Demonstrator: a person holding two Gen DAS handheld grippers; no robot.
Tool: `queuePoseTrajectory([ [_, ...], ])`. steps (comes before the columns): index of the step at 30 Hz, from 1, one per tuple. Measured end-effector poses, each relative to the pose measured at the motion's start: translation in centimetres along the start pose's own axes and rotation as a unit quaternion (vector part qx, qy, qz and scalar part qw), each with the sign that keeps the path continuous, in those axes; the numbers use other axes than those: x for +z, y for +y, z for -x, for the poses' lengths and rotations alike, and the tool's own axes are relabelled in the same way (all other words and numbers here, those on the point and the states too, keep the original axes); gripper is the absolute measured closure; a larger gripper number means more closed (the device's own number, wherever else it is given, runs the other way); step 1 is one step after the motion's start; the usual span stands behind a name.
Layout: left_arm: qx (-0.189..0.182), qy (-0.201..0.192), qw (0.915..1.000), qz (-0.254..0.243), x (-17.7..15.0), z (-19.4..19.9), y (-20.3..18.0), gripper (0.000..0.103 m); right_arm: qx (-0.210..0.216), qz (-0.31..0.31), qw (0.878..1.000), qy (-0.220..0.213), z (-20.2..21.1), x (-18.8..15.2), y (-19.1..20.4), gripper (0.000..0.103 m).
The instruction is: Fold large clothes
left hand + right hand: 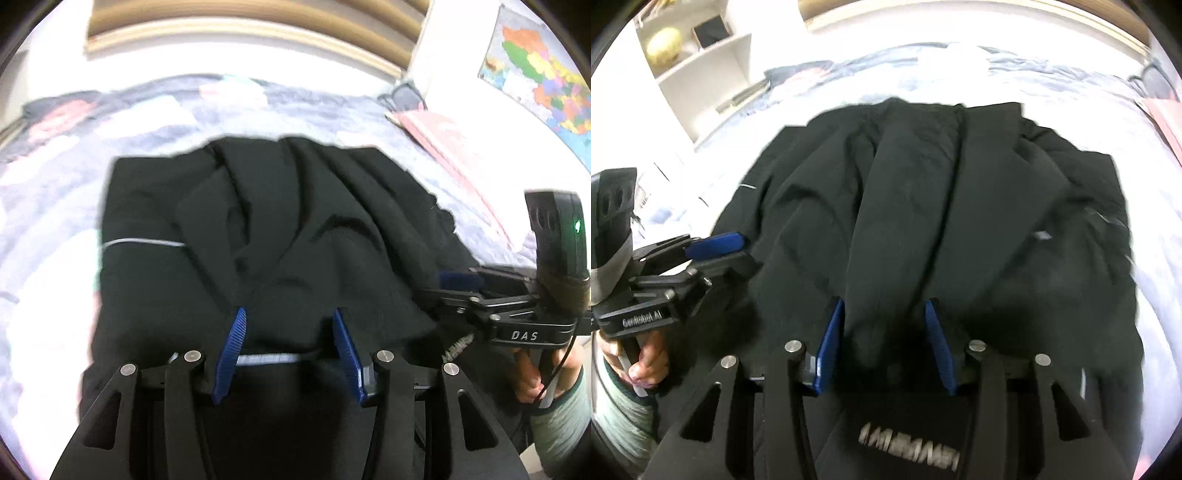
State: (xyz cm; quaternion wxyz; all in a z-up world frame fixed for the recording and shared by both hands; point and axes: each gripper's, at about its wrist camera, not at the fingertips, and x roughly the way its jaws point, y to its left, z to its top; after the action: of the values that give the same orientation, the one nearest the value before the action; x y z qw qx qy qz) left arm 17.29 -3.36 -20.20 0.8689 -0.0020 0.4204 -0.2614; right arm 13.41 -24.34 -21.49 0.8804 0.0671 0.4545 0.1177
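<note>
We saw the black garment (923,206) as matt, soft cloth, creased in long folds. The left claw (288,332) wore ribbed blue plastic pads (232,350) on matt black arms, with bright metal pivot pins — smooth, shiny. The bed cover (55,192) looked like soft printed cloth.

Black garment (923,206) blurred, its near edge cut off.

Bare bed (48,206) lies free around the black garment (258,229); the pink book (436,133) and white shelf (701,66) stand at the far edges.
</note>
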Motion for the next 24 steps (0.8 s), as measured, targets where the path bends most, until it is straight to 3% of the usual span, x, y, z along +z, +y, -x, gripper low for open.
queuePoseTrajectory([
  [4, 0.025, -0.015, 0.9993, 0.024, -2.6, 5.4, 1.4, 0.052, -0.032, -0.008, 0.999, -0.013, 4.9, -3.2, -0.3, 0.049],
  [8, 0.07, -0.021, 0.996, 0.051, -6.2, 9.8, 3.4, 0.044, -0.062, -0.01, 0.997, -0.042, 10.3, -6.2, -1.2, 0.037],
  [13, 0.083, -0.015, 0.9896, 0.117, -11.0, 13.8, 7.2, 0.044, -0.093, -0.043, 0.994, -0.046, 13.3, -9.4, -3.5, 0.037],
  [19, 0.079, 0.013, 0.982, 0.171, -15.2, 14.2, 9.0, 0.044, -0.122, -0.089, 0.988, -0.036, 13.9, -13.1, -5.9, 0.037],
  [24, 0.067, 0.041, 0.9794, 0.186, -16.9, 12.8, 9.2, 0.044, -0.162, -0.105, 0.981, -0.026, 14.6, -15.6, -7.6, 0.037],
])
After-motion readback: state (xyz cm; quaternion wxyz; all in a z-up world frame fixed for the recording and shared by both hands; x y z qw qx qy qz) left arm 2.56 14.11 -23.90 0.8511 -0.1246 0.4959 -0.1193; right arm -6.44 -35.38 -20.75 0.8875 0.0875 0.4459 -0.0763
